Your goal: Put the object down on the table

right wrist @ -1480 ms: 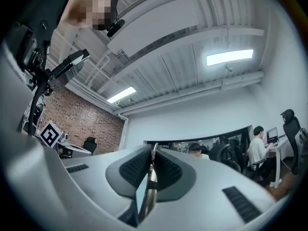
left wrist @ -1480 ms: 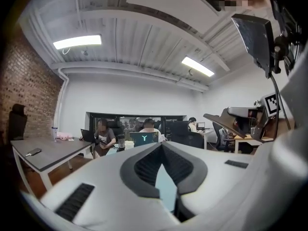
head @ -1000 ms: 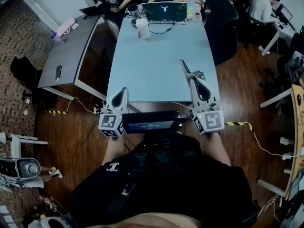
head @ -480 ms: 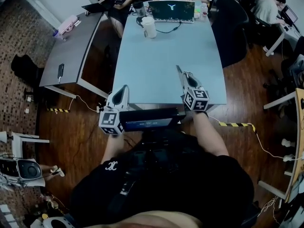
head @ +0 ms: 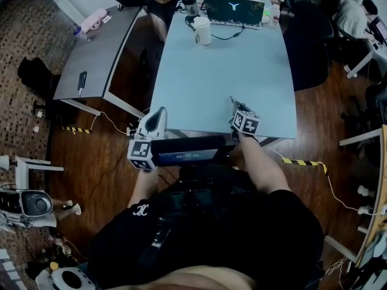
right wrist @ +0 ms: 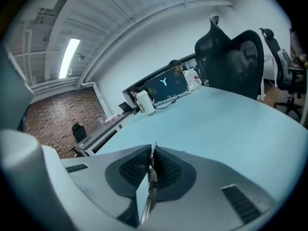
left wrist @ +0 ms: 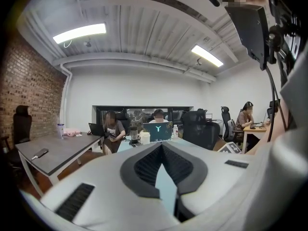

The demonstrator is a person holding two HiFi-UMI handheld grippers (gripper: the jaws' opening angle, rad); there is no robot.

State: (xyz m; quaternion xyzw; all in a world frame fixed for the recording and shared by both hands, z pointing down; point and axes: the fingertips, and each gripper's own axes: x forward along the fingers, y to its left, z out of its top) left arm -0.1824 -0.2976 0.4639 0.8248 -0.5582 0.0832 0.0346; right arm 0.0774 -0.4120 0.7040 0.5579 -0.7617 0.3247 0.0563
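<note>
Left gripper point(head: 161, 111): jaws pressed together, nothing held; little moved.
Right gripper point(right wrist: 153, 154): drawn back and tipped down within last second. Thin metal strip point(right wrist: 148, 186) pinched edge-on between its pads, table point(head: 242, 59) below and ahead of jaws. Put-down judged close; release not yet made.

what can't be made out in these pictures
The thin flat object gripped by the right gripper: edge-on in the right gripper view and too small in the head view, so it cannot be identified.
The small dark item on the grey table: too small in the head view to identify.
</note>
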